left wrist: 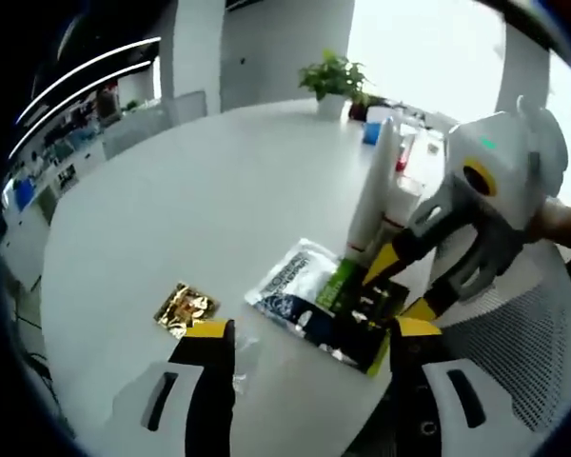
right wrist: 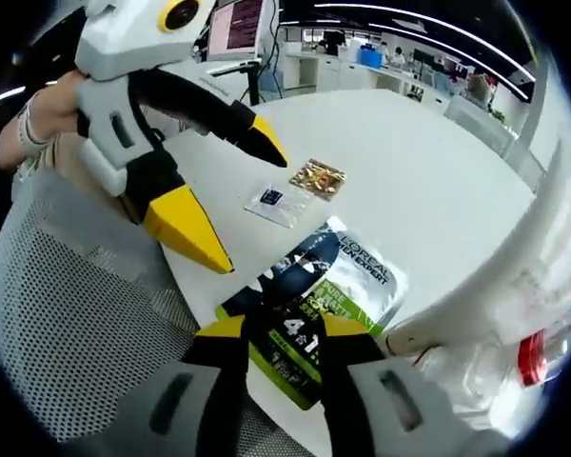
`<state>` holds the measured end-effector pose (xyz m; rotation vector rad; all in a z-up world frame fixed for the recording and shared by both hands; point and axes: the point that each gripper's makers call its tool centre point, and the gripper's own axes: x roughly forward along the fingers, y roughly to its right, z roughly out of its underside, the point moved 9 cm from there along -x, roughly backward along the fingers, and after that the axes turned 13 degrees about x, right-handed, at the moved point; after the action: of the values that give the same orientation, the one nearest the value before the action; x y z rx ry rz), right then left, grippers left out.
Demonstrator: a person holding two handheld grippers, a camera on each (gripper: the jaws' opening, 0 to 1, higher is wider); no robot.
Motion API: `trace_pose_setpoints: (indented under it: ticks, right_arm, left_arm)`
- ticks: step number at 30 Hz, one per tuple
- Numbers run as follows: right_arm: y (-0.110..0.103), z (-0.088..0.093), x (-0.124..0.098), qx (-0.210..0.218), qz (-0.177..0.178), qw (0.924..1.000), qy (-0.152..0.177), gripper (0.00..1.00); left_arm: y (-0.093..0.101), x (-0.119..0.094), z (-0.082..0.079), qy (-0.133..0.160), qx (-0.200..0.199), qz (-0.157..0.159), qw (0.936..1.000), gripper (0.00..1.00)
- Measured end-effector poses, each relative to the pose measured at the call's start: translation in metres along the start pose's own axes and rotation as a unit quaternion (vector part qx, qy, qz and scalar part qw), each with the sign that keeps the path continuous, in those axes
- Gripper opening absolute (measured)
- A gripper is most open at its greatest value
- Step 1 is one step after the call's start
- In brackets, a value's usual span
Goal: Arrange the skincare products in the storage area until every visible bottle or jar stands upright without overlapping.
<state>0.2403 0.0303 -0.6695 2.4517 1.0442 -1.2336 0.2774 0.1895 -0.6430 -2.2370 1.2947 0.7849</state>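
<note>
A flat green and black pack (left wrist: 362, 307) (right wrist: 300, 357) lies at the round white table's near edge, on a silver L'Oreal pouch (left wrist: 293, 276) (right wrist: 362, 267). My right gripper (right wrist: 285, 328) (left wrist: 397, 290) is open, its jaws straddling the pack's near end. A white tube (left wrist: 374, 186) (right wrist: 514, 276) stands tilted just behind the pack, and a clear bottle with a red label (right wrist: 528, 360) is beside it. A gold sachet (left wrist: 184, 309) (right wrist: 316, 178) and a small clear sachet (right wrist: 276, 202) lie flat further along. My left gripper (left wrist: 312, 328) (right wrist: 246, 208) is open above the table edge, nothing between its fingers.
A potted plant (left wrist: 333, 81) and a blue cup (left wrist: 371, 131) stand at the table's far side. A grey mesh chair (left wrist: 528, 362) (right wrist: 67, 314) sits against the near edge. A person's hand (right wrist: 29, 133) holds the left gripper. Office desks and a monitor (right wrist: 238, 29) lie beyond.
</note>
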Motion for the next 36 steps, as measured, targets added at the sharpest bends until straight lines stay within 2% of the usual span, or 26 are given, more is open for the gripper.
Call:
trace_pose_setpoints:
  ticks: [3,9,13,17,20,22,24,30,35,36]
  right_arm:
    - [-0.002,-0.002,-0.007,-0.002,-0.002,1.0000,0.008,0.37]
    - [-0.011,-0.011,-0.024,-0.017,-0.010,0.9988,0.044,0.41]
    - [-0.011,-0.015,-0.043,-0.012,0.000,0.9975,0.069,0.42]
    - [-0.010,-0.018,-0.060,0.004,0.000,0.9946,0.103,0.44]
    - [-0.006,-0.020,-0.072,0.003,0.021,0.9915,0.129,0.47]
    - [-0.004,-0.019,-0.076,0.015,0.020,0.9917,0.126,0.52]
    - [-0.002,-0.018,-0.081,0.022,0.023,0.9907,0.132,0.52]
    - [0.002,-0.014,-0.099,0.039,0.046,0.9868,0.150,0.60]
    - [0.009,-0.009,-0.114,0.052,0.073,0.9819,0.167,0.67]
    - [0.010,-0.009,-0.115,0.055,0.076,0.9814,0.167,0.71]
  left_arm:
    - [0.000,-0.007,-0.001,0.001,-0.006,-0.002,1.0000,0.69]
    - [0.001,-0.020,-0.001,0.005,-0.024,-0.008,0.9997,0.75]
    - [0.003,-0.030,-0.001,0.010,-0.024,-0.017,0.9995,0.77]
    - [0.004,-0.040,-0.001,0.034,-0.055,-0.017,0.9978,0.79]
    - [0.003,-0.044,0.000,0.038,-0.058,-0.023,0.9973,0.80]
    - [0.003,-0.047,0.001,0.038,-0.059,-0.027,0.9972,0.80]
    - [0.004,-0.050,0.000,0.037,-0.066,-0.028,0.9968,0.83]
    - [0.008,-0.062,-0.003,0.048,-0.067,-0.043,0.9957,0.86]
    - [0.012,-0.069,-0.005,0.046,-0.060,-0.043,0.9962,0.92]
    - [0.012,-0.070,-0.005,0.046,-0.059,-0.046,0.9961,0.93]
